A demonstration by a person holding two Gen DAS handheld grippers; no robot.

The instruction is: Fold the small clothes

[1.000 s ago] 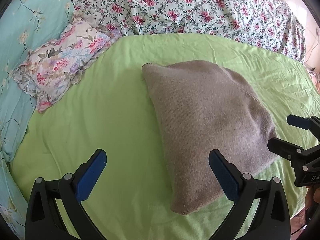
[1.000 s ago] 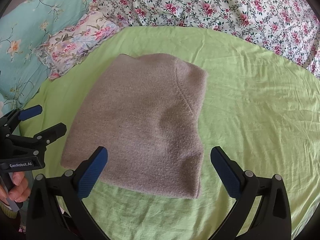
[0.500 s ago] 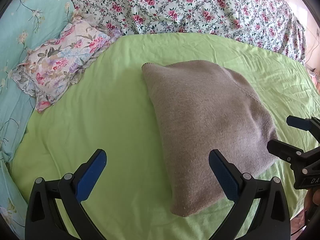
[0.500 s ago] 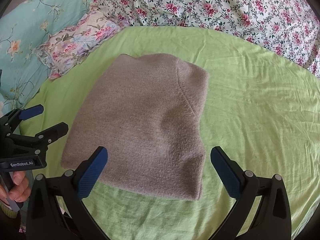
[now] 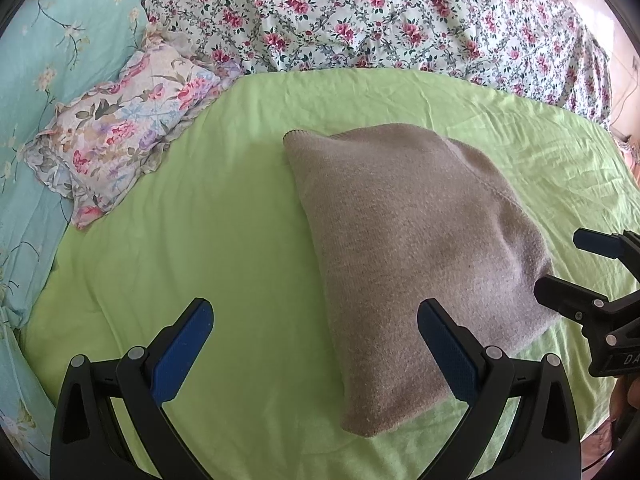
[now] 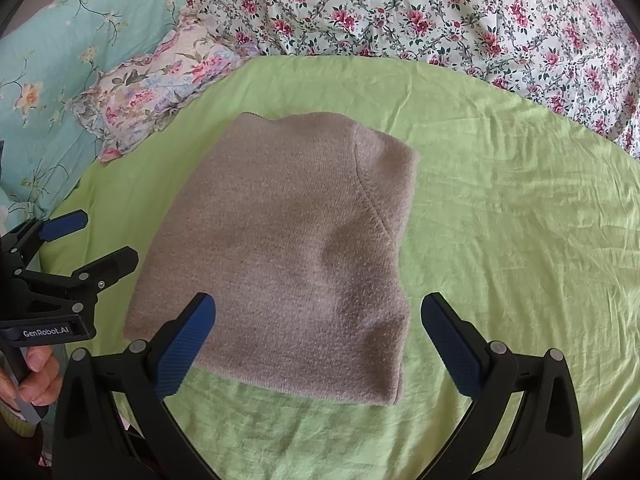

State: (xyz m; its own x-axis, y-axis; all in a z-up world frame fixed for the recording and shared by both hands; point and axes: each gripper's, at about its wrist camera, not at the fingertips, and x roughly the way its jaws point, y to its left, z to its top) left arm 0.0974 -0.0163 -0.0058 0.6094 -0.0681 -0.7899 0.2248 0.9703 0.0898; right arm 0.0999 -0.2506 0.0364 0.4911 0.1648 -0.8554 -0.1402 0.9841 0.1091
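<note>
**Folded knit on bed, both grippers empty**

Nearest us, the left gripper [image 5: 314, 334] and the right gripper [image 6: 318, 330] both hang with jaws spread wide, pinching nothing. Just beyond them the taupe knitted garment [image 6: 288, 256], already folded into a compact rectangle, lies flat on the lime-green bedsheet [image 6: 520, 240]; we judge the fold near complete. Further off sit a small frilled floral cushion [image 5: 120, 136], a turquoise flowered pillow [image 5: 52, 40] and a white rose-print quilt [image 5: 380, 16].

Risks: the knit is soft and thick, so a shallow pinch could take only the top layer and peel the fold open. Dragging an edge could also ruck the loose sheet beneath.

Containers: we see none in either view.
</note>
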